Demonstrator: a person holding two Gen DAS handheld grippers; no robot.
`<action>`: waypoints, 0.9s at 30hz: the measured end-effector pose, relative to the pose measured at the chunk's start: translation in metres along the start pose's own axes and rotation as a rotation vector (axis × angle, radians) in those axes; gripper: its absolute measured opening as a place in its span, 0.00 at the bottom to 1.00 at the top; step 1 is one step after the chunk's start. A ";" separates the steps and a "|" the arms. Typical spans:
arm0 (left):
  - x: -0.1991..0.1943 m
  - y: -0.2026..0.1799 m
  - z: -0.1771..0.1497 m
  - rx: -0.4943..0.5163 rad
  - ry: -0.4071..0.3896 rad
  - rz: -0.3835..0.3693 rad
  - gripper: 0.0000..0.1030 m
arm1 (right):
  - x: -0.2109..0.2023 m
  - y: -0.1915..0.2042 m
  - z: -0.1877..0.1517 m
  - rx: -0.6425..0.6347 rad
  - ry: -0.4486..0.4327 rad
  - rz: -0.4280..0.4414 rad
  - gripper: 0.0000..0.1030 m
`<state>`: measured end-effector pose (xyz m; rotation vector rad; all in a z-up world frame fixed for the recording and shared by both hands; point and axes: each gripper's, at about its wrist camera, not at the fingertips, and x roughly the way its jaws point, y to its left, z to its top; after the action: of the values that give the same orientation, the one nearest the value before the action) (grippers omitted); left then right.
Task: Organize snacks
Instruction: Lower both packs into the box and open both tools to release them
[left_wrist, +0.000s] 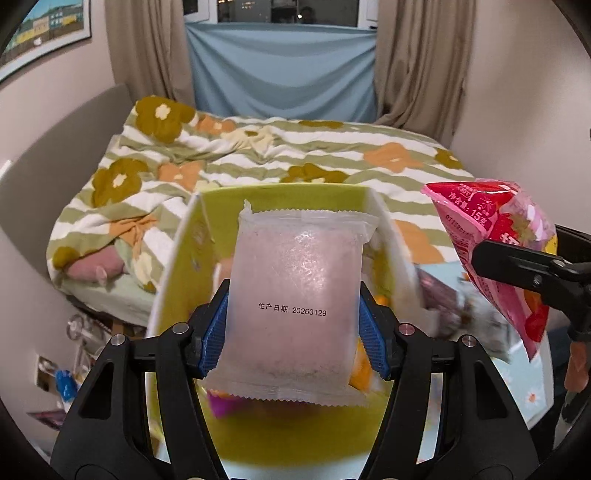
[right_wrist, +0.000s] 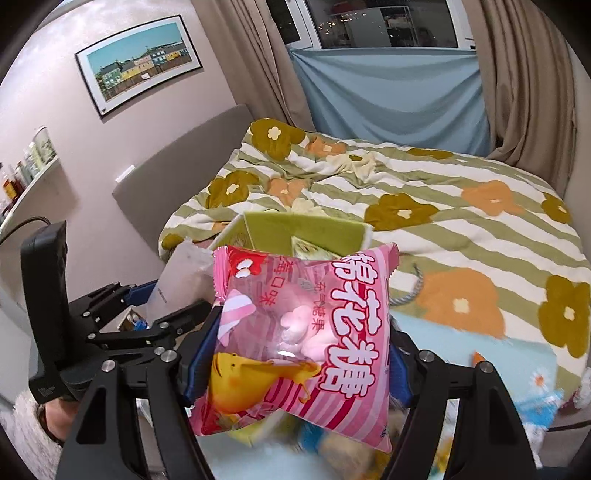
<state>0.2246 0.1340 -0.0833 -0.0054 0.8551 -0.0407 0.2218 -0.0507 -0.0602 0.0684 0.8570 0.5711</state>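
Between the left jaws: a frosted translucent packet (left_wrist: 293, 302) is clamped by the left gripper (left_wrist: 293, 325), the blue pads (left_wrist: 214, 332) pressed on its two side edges, the jaws parted only as far as the packet's width.
Packet axis, left: the long axis is seen running away from the camera along the fingers, one crimped end toward the lens, the other toward the bed; a printed date line is read across its near face.
Between the right jaws: a pink marshmallow bag (right_wrist: 303, 339) is gripped by the right gripper (right_wrist: 295, 354), the jaws parted by the puffed bag's width and closed against its sides.
Bag axis, right: the long axis is seen running along the fingers, slightly tilted; its large characters are turned sideways, and a yellow cartoon figure is printed at the near end.
Placement of both: each snack is held in the air above a yellow-green box (left_wrist: 173, 258), open at the top, with small wrapped items blurred inside.
Cross view: the pink bag is seen at the right edge of the left camera, beside the box; the frosted packet and left gripper are seen at the left of the right camera.
Beyond the box: a bed with a striped floral duvet (left_wrist: 332, 155) is seen.
Farther back: beige curtains (right_wrist: 251, 55), a blue cloth (left_wrist: 284, 74) under a dark window, and a framed picture (right_wrist: 140, 62) on the wall are seen.
Lower left, right camera: part of a hand (right_wrist: 55, 417) is seen behind the left tool.
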 end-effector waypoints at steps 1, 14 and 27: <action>0.011 0.008 0.006 0.003 0.009 -0.002 0.60 | 0.007 0.003 0.005 0.006 0.003 -0.002 0.69; 0.123 0.048 0.038 0.037 0.160 -0.048 0.61 | 0.092 0.009 0.038 0.150 0.071 -0.078 0.69; 0.074 0.048 -0.002 0.003 0.156 0.013 1.00 | 0.099 0.007 0.041 0.130 0.103 -0.055 0.69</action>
<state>0.2732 0.1791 -0.1420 0.0058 1.0115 -0.0304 0.2990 0.0115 -0.0999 0.1345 0.9925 0.4697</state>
